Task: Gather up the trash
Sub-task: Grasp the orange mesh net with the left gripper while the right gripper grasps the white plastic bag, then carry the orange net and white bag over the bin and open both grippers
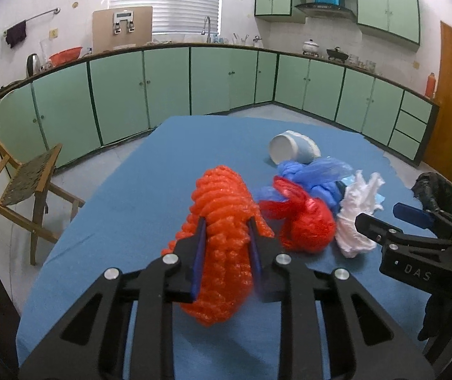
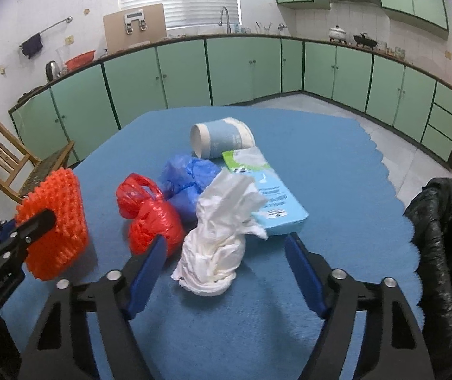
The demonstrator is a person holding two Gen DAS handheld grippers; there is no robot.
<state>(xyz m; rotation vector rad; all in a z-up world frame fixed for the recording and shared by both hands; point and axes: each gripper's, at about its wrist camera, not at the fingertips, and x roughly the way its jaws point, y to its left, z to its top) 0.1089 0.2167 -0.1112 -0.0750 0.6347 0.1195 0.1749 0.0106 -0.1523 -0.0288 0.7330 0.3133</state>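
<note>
Leftmost, the left gripper [image 1: 227, 237] angles downward over a blue table [image 1: 149, 171], its pads clenched on an orange foam net [image 1: 222, 221]; whether the net is clear of the cloth I cannot tell. Beside it lie a red bag [image 2: 149, 218] and a blue bag [image 2: 187, 183], touching each other. Next, the right gripper [image 2: 226, 266] tilts down too, jaws released and wide, straddling a crumpled white tissue [image 2: 216, 247] without touching it. Behind the tissue lie a carton [image 2: 273, 196] and a tipped cup [image 2: 222, 137]. A black bag [image 2: 444, 237] hangs at the table's right edge.
</note>
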